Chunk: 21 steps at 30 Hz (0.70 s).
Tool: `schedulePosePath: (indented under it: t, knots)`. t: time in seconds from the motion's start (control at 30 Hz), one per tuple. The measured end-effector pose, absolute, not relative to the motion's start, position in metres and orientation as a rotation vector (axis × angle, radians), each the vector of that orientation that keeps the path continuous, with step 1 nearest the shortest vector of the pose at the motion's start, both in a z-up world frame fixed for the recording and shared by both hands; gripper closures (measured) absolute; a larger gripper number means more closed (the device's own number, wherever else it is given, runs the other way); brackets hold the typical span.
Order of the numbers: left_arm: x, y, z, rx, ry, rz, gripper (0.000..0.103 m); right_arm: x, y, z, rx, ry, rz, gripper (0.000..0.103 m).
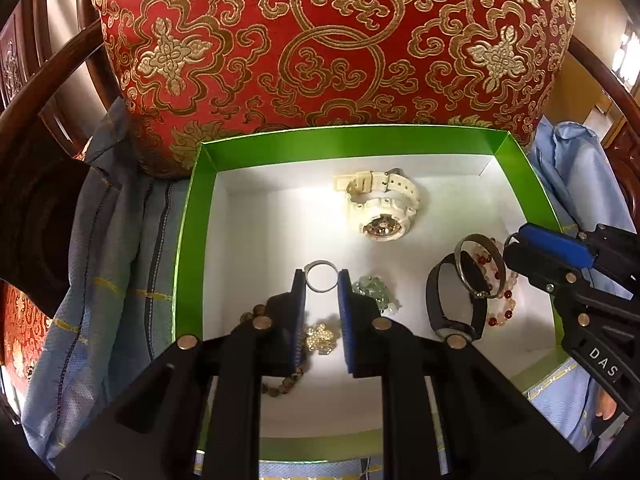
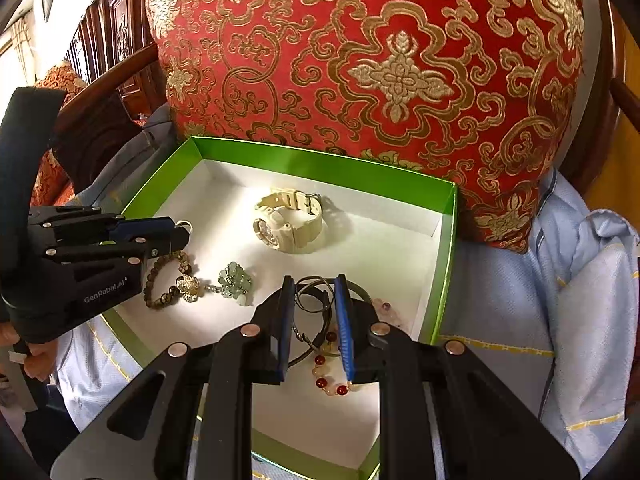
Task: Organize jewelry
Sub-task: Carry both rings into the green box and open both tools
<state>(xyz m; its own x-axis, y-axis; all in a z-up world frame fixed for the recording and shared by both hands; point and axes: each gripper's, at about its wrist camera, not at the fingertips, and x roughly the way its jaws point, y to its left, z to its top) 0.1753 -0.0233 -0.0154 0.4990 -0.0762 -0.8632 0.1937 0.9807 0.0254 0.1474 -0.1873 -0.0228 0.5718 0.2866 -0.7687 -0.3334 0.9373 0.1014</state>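
A green box with a white inside holds the jewelry. My left gripper is shut on a small silver ring, held above the box floor. Below it lie a jade charm, a gold flower piece and a brown bead bracelet. My right gripper is shut on a thin metal bangle over a black band and a red-and-pink bead bracelet. A cream watch rests near the box's back wall.
A red cushion with gold embroidery stands right behind the box. Pale blue cloth lies under and around the box. Dark wooden chair arms curve along both sides. A person's fingers hold the left gripper's handle.
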Motion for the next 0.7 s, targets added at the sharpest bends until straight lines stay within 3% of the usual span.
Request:
schedulePosePath:
  t: [0.37,0.4,0.43,0.47,0.7]
  knots:
    - [0.170,-0.029,-0.018,0.150,1.040,-0.186,0.087,0.144,-0.187,-0.022,-0.070,0.885,0.350,0.082]
    - [0.169,-0.030,-0.018,0.155,1.040,-0.185,0.083,0.144,-0.186,-0.022,-0.081,0.881,0.342,0.076]
    - [0.168,-0.030,-0.018,0.162,1.037,-0.181,0.074,0.143,-0.186,-0.021,-0.092,0.876,0.324,0.058]
    - [0.166,-0.031,-0.018,0.169,1.033,-0.178,0.072,0.141,-0.186,-0.020,-0.094,0.872,0.316,0.049]
    - [0.129,-0.035,0.002,0.181,1.004,-0.275,0.071,0.093,-0.198,0.000,-0.069,0.858,0.417,0.046]
